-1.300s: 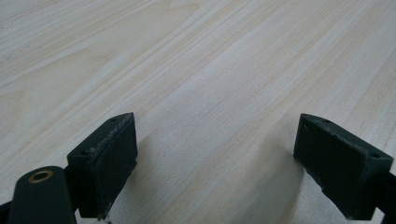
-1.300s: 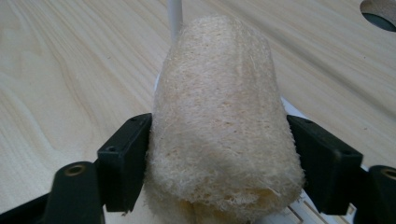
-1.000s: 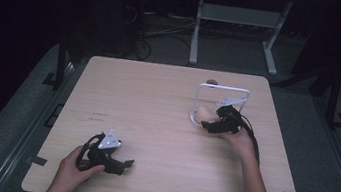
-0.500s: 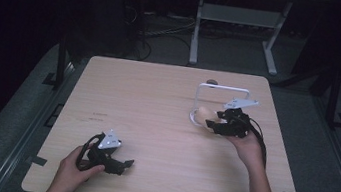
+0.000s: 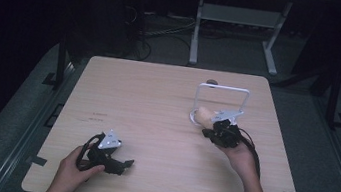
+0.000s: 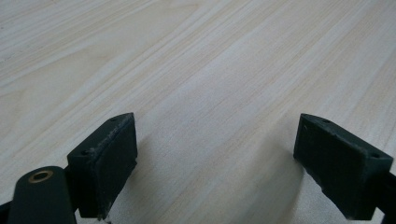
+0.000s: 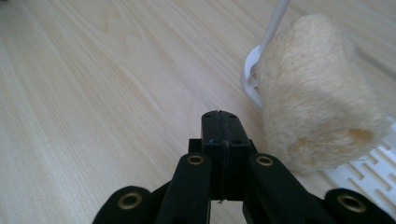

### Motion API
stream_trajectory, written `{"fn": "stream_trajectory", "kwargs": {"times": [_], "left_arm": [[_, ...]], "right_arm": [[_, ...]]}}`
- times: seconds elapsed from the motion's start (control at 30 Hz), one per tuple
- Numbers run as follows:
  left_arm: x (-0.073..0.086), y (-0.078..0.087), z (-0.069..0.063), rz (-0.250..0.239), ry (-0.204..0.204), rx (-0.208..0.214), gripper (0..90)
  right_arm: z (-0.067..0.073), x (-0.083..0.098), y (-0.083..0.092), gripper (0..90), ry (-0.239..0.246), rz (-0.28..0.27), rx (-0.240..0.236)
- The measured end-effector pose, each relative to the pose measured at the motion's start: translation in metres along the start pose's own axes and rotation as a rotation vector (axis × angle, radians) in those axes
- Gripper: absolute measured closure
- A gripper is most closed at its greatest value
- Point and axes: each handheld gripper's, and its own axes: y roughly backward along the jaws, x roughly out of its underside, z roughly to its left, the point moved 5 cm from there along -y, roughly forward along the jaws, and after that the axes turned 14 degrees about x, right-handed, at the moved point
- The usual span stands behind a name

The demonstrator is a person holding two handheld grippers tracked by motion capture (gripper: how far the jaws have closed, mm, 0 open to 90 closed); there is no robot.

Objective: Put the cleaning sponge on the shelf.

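Right gripper (image 5: 210,132) has backed off slightly toward the person, jaws just closing, now pressed together on nothing. Loofah roll (image 7: 317,93) lies just beside its jaw tips, leaning on the white rack (image 5: 224,89). Left gripper (image 5: 123,164) stays on the table (image 5: 158,99), jaws wide apart, nothing between.

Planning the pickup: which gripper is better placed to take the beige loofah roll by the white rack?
Right. The right gripper, jaws shut with nothing between them, sits right beside the loofah roll at the white rack. The left gripper rests across the table.
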Motion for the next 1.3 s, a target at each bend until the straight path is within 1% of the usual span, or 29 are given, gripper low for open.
{"fn": "stream_trajectory", "kwargs": {"times": [0.13,0.17,0.33,0.5,0.57,0.77,0.87,0.9,0.97,1.0,1.13,1.23,1.3], "left_arm": [[0.000,0.000,0.000,0.000,0.000,0.000,12.9],[0.000,0.000,0.000,0.000,0.000,0.000,12.8],[0.000,0.000,0.000,0.000,-0.001,0.000,12.9],[0.000,0.000,0.000,0.000,-0.001,0.000,12.9],[0.000,0.000,0.000,0.000,0.000,0.000,12.9],[0.000,0.000,0.000,0.000,-0.001,0.000,12.9],[0.000,0.000,0.000,0.000,-0.001,0.000,12.9],[0.000,0.000,0.000,0.000,-0.001,0.000,12.9],[0.000,0.000,0.000,0.000,-0.001,0.000,12.9],[0.000,0.000,0.000,0.000,0.000,0.000,12.9],[0.000,0.000,0.000,0.000,0.000,0.000,12.9],[0.000,0.000,0.000,0.001,0.000,0.001,12.8],[0.000,0.000,0.000,0.001,0.000,0.002,12.9]], "right_arm": [[0.002,0.007,-0.010,89.9,-0.004,0.015,0.000],[0.001,0.010,-0.014,89.9,-0.010,0.024,0.004],[-0.003,0.014,-0.022,89.9,-0.026,0.030,0.007],[-0.008,0.016,-0.023,89.9,-0.048,0.033,0.029],[-0.012,0.015,-0.021,89.8,-0.060,0.022,0.045],[-0.020,0.017,-0.019,89.8,-0.088,0.014,0.068],[-0.025,0.018,-0.018,89.8,-0.088,0.011,0.083],[-0.026,0.018,-0.018,89.9,-0.096,0.012,0.090],[-0.028,0.019,-0.018,89.9,-0.096,0.007,0.094],[-0.031,0.020,-0.017,89.8,-0.106,0.009,0.103],[-0.036,0.022,-0.016,89.8,-0.117,0.009,0.117],[-0.043,0.024,-0.015,89.9,-0.130,0.001,0.135],[-0.045,0.025,-0.015,89.9,-0.137,0.002,0.140]]}}
